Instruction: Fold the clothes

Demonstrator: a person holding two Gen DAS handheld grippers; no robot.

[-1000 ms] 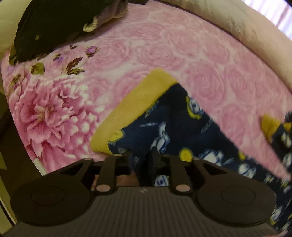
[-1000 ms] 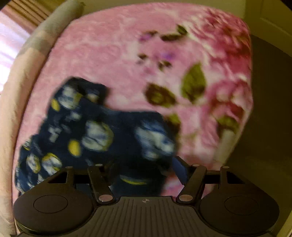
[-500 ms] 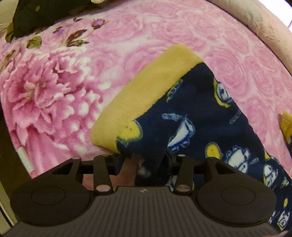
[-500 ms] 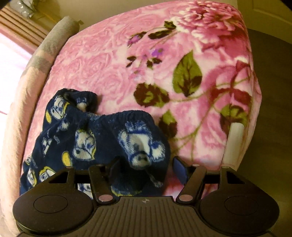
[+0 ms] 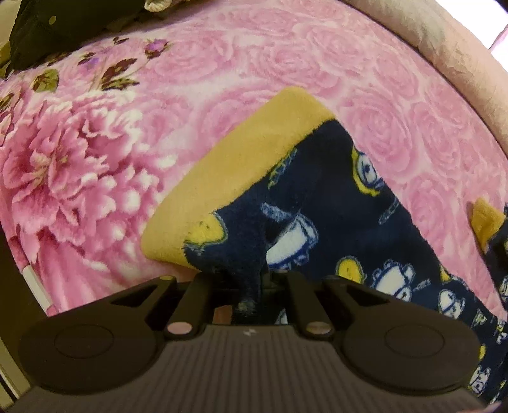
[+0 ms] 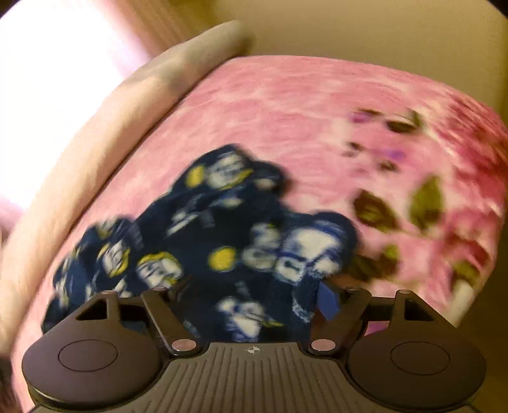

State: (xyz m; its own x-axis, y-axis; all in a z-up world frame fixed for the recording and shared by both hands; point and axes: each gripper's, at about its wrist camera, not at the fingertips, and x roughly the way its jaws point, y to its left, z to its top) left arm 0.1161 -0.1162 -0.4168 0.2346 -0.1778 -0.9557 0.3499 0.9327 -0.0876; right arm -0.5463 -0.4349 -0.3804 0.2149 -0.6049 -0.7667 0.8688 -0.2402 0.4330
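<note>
— Pink flowered blanket (image 5: 222, 70) over the whole bed, with a pale padded edge (image 5: 444, 54) along the far right side. Where are the clothes?

— One piece: navy fleece pants (image 5: 333, 222) printed with cartoon faces, lying on the blanket. A leg with a yellow cuff (image 5: 241, 165) stretches away from the left gripper (image 5: 250, 282), and a second yellow cuff (image 5: 485, 222) peeks in at the right.

— Is the left gripper holding it?

— Yes. Its jaws are pressed together on a pinch of navy cloth just near the cuff, and the fabric rises in a ridge into them.

— And the right gripper (image 6: 250, 305)?

— That view is smeared with motion. The bunched pants (image 6: 228, 241) sit heaped between its jaws, which stand fairly wide; whether they actually grip the cloth, I cannot tell.

— So which step is this?

— I'd judge it the early part: getting hold of both ends to spread the pants flat. No neat fold shows yet.

— Next move?

— Probably pull the two ends apart to take out the bunching, then lay one leg on the other.

— Anything else around?

— A dark garment (image 5: 63, 22) at the far left corner, and a plain wall (image 6: 381, 28) beyond the bed.
</note>
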